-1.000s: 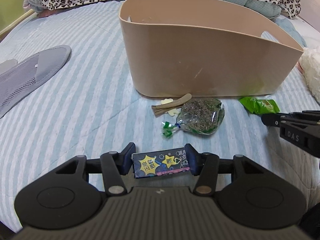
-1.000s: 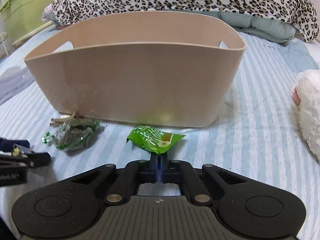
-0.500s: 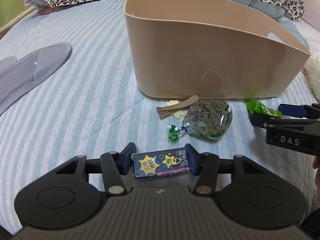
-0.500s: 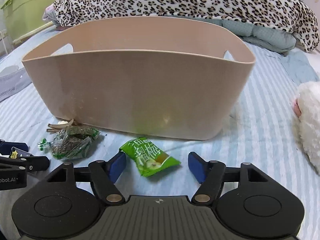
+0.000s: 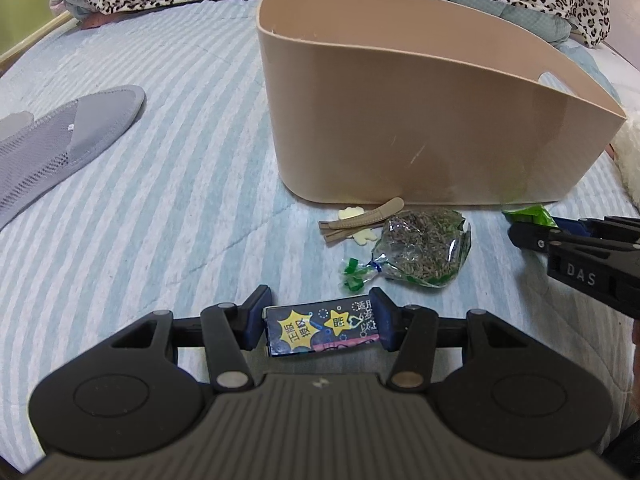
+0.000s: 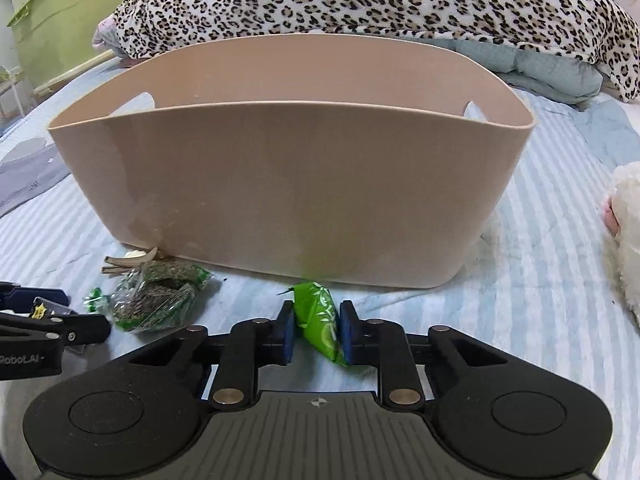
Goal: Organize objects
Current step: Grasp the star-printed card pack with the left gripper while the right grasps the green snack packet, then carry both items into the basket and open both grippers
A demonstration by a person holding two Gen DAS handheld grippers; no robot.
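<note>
A beige plastic basket (image 5: pixel 420 120) stands on the striped bed; it also shows in the right wrist view (image 6: pixel 288 184). My left gripper (image 5: pixel 320 324) is shut on a dark blue packet with yellow stars (image 5: pixel 320 330), held low before the basket. My right gripper (image 6: pixel 318 330) is shut on a green snack packet (image 6: pixel 320 320) just in front of the basket's near wall. A clear bag of dried herbs (image 5: pixel 424 250) with a green tie and a tan hair clip (image 5: pixel 360 222) lie on the bed by the basket's base.
A grey mesh slipper (image 5: pixel 60 140) lies at the left. A leopard-print blanket (image 6: pixel 360 0) is piled behind the basket. A white plush toy (image 6: pixel 624 240) sits at the right. A green bin (image 6: pixel 72 8) stands at the far left.
My right gripper opened around the green snack packet, then closed on it. The left gripper kept its hold on the blue packet and drifted slightly left of the basket.
</note>
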